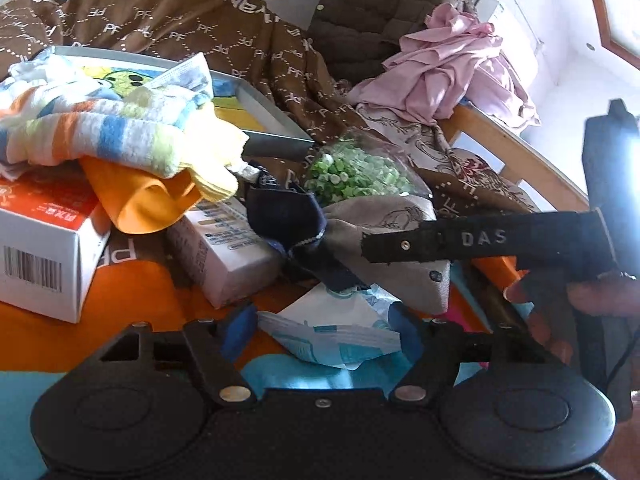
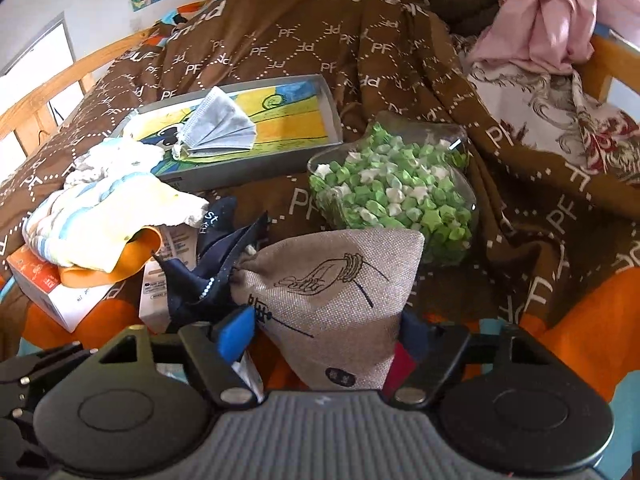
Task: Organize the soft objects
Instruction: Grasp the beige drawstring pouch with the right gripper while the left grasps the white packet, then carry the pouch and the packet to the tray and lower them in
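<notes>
1. Nearest, at lower centre of the left wrist view, the left gripper [image 1: 322, 330] stands partly open around a white-and-blue packet [image 1: 332, 338]; whether its pads touch it I cannot tell.
2. Likewise, the right gripper [image 2: 328, 330] straddles a grey linen pouch [image 2: 336, 292]; contact unclear.
3. Beyond, a navy cloth [image 2: 216, 272] lies left of the pouch.
4. Farther, a striped towel [image 1: 100, 128] lies at left of the left view, over boxes [image 1: 44, 248].
5. Farthest, a pink garment [image 2: 560, 12] sits upper right.

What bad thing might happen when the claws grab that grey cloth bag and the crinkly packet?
1. The right claw straddles the grey linen bag with the hand drawing; the dark navy cloth bunched against it might get dragged along.
2. The clear star-shaped jar of green and white paper stars sits right behind the bag; a push forward may tip it.
3. The white and blue plastic packet between the left claw's fingers looks slippery.
</notes>
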`<state>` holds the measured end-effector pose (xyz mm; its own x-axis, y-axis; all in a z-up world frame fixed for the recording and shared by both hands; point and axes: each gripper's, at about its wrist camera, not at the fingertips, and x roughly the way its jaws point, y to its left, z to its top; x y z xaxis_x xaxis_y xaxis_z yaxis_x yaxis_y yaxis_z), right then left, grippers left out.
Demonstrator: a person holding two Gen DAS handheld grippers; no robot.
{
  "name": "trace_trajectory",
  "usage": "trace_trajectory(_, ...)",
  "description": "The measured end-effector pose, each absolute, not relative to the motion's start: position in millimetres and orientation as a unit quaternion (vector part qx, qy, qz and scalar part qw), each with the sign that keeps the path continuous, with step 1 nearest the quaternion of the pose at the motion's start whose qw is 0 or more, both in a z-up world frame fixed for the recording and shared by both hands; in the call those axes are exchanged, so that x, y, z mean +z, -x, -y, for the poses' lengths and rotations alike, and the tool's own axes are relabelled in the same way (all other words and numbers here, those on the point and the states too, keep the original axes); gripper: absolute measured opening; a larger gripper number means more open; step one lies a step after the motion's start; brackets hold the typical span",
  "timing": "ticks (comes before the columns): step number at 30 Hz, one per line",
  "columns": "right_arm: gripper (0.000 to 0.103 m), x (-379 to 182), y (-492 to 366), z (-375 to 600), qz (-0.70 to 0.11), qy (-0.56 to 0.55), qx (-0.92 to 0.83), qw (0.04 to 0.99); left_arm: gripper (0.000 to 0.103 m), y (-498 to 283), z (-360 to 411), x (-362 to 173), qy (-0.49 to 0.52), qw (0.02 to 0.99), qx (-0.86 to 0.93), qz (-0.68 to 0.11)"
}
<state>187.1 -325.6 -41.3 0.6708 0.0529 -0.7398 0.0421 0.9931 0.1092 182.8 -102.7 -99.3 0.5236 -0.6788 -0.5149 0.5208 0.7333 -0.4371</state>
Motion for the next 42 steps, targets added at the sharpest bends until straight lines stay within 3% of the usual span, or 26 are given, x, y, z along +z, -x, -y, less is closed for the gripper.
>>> trace_trajectory(18,0.024,-40,-184,320,-0.408,-0.057,0.012,0.911,0.069,-171,121,-102,0.08,0.836,-0.411,-0.354)
trace_trajectory(24,0.018,-33,-177,320,-0.393,-0.056,0.007,0.918,0.069,-166,122,-96,0.084,0.837,-0.419,-0.343)
trace_trajectory(42,0.018,25,-113,340,-0.222,-0.082,-0.031,0.971,0.069,-140,92,-32,0.123,0.889,-0.373,-0.235)
